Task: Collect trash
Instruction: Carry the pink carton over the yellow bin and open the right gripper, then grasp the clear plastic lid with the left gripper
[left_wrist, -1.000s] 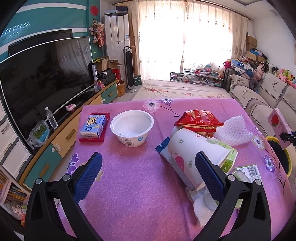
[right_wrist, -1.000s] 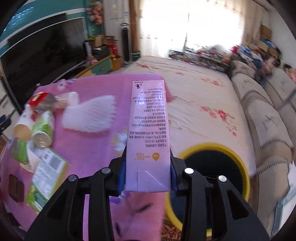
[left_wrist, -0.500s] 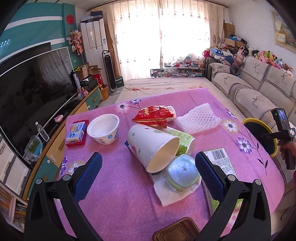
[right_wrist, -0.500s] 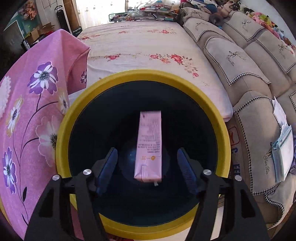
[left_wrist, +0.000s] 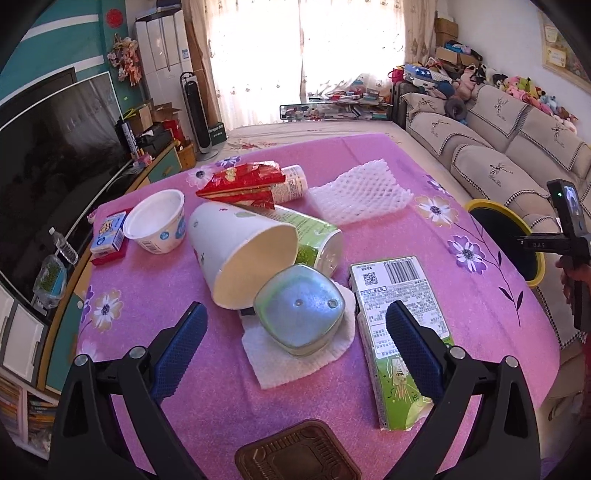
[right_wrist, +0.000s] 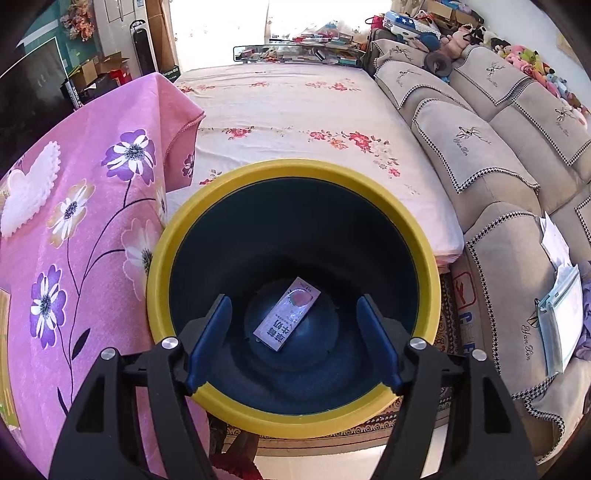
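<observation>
Right tongs (right_wrist: 293, 341) are spread wide with nothing in them, hanging over the round yellow-rimmed bin (right_wrist: 236, 188); one pink carton (right_wrist: 287, 318) lies flat on its dark bottom. Left tongs (left_wrist: 295, 352) gape just as wide above the fuzzy pink worktop (left_wrist: 491, 295). The trash there includes one big paper cup (left_wrist: 240, 247) on its side, one white foam net (left_wrist: 360, 192), one flat green carton (left_wrist: 399, 332) and one white tub (left_wrist: 157, 219).
</observation>
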